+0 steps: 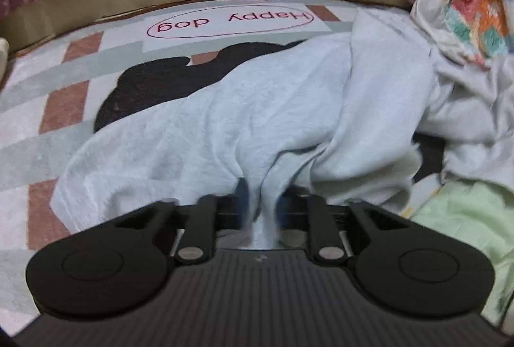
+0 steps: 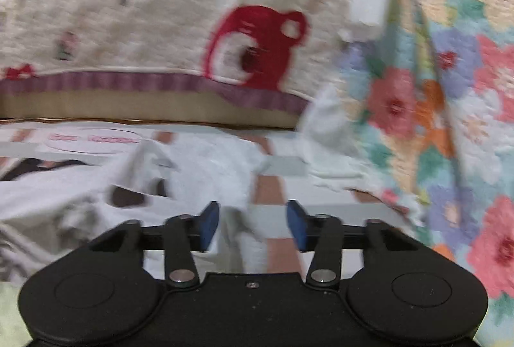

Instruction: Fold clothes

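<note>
**Pale garment pinched at one edge, spread over the mat**

A pale blue-white garment (image 1: 250, 109) is spread in loose wrinkles over a patterned mat (image 1: 64, 109) printed with "Happy dog" and a black dog shape. One gathered edge is drawn into the left gripper (image 1: 261, 205), whose fingers are closed on the bunched cloth; the hold appears meant to lift or pull that edge so the fabric can be laid out or turned over. Whether a fold has been made cannot be judged, as the cloth lies rumpled rather than squared.

In the right wrist view the right gripper (image 2: 253, 223) is seen with its blue-padded fingers (image 2: 208, 226) spread apart and nothing clamped, a strip of the garment lying between and below them. It seems placed to take a second edge.

A quilted cover with red figures (image 2: 160, 10) and a floral blanket (image 2: 449, 90) border the mat. The right view is blurred, the garment's far end is lost in other pale cloth, and a light green fabric (image 1: 465, 212) is cut off.
</note>
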Motion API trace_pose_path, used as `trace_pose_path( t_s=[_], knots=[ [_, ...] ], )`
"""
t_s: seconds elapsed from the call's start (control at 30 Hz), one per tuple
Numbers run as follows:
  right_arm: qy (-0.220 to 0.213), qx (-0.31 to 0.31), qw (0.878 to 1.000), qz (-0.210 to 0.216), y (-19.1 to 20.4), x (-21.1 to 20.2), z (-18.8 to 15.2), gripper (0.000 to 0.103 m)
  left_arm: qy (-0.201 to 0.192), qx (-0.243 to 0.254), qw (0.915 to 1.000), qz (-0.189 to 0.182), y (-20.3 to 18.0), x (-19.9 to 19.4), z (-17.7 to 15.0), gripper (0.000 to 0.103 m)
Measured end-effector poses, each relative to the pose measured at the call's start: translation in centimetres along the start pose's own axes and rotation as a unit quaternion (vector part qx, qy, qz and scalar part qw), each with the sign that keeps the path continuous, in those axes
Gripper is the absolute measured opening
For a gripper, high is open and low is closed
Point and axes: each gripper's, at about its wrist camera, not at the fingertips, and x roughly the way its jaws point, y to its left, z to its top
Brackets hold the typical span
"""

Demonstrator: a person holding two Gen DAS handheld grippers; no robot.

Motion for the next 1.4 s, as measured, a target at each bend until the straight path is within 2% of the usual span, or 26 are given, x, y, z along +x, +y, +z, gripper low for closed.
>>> trace_pose_path(
  t_s=[0.1, 0.17, 0.27, 0.3, 0.37, 0.47, 0.53, 0.57, 0.67, 0.7, 0.73, 0.77, 0.8, 0.83, 0.93, 1.03, 1.2, 1.27, 1.4],
  knots=[
    [0.037, 0.025, 0.998, 0.043, 0.4, 0.4, -0.4, 0.062, -0.03, -0.022, 0.9993, 0.001, 0.7, -1.6, 0.3, 0.007],
    [0.074, 0.065, 0.993, 0.059, -0.1, 1.1, -1.4, 0.062, -0.064, -0.058, 0.9962, -0.004, 1.9, -3.1, 0.6, 0.006],
    [0.127, 0.118, 0.984, 0.052, -1.1, 2.0, -3.4, 0.063, -0.117, -0.114, 0.9866, -0.012, 3.7, -5.4, 1.0, 0.007],
    [0.145, 0.125, 0.98, 0.042, -1.2, 2.3, -4.3, 0.068, -0.123, -0.109, 0.9864, -0.007, 3.8, -5.4, 1.3, 0.007],
    [0.176, 0.119, 0.977, 0.016, -1.2, 2.9, -5.7, 0.07, -0.117, -0.084, 0.9895, 0.005, 3.7, -4.7, 1.6, 0.008],
    [0.183, 0.135, 0.974, 0.012, -1.7, 3.9, -7.0, 0.07, -0.067, -0.08, 0.9943, -0.022, 3.3, -2.4, 1.5, 0.013],
    [0.177, 0.178, 0.967, 0.039, -2.5, 4.5, -7.4, 0.07, -0.037, -0.084, 0.9951, -0.037, 2.9, -1.2, 1.3, 0.042],
    [0.171, 0.202, 0.963, 0.054, -2.9, 4.7, -7.6, 0.07, -0.03, -0.083, 0.9955, -0.035, 2.7, -0.9, 1.2, 0.045],
    [0.145, 0.242, 0.956, 0.082, -3.2, 5.0, -7.9, 0.07, -0.043, -0.054, 0.9974, -0.023, 1.9, -0.6, 1.1, 0.048],
    [0.133, 0.239, 0.958, 0.086, -3.0, 5.1, -7.8, 0.07, -0.044, -0.04, 0.998, -0.022, 1.7, -0.2, 1.2, 0.048],
    [0.119, 0.229, 0.962, 0.09, -2.8, 5.2, -7.8, 0.063, -0.044, -0.026, 0.9985, -0.022, 1.5, 0.2, 1.4, 0.04],
    [0.11, 0.217, 0.965, 0.094, -2.5, 5.4, -7.6, 0.055, -0.042, -0.012, 0.9989, -0.017, 1.2, 0.7, 1.6, 0.028],
    [0.106, 0.205, 0.968, 0.099, -2.2, 5.6, -7.3, 0.027, -0.039, 0.002, 0.9992, -0.011, 1.0, 1.1, 1.9, 0.008],
    [0.102, 0.194, 0.97, 0.104, -1.9, 5.9, -7.1, 0.007, -0.039, 0.002, 0.9992, -0.007, 1.0, 1.2, 2.2, 0.007],
    [0.078, 0.163, 0.979, 0.095, -1.2, 5.6, -6.1, 0.007, -0.04, -0.019, 0.999, 0.005, 1.4, 1.2, 3.4, 0.006],
    [0.054, 0.135, 0.986, 0.082, -0.9, 5.1, -5.0, 0.006, -0.08, -0.027, 0.9954, 0.045, 2.5, -0.4, 4.8, 0.005],
    [0.028, 0.112, 0.991, 0.072, -1.9, 4.0, -3.0, 0.006, -0.134, -0.051, 0.9837, 0.108, 5.3, -2.8, 7.8, 0.005],
    [0.025, 0.096, 0.993, 0.069, -2.0, 3.8, -2.4, 0.005, -0.144, -0.036, 0.9779, 0.147, 6.3, -3.0, 9.7, 0.005],
    [0.022, 0.061, 0.996, 0.063, -2.1, 4.0, -1.1, 0.005, -0.18, -0.041, 0.9673, 0.174, 8.6, -5.9, 12.9, 0.005]
  ],
)
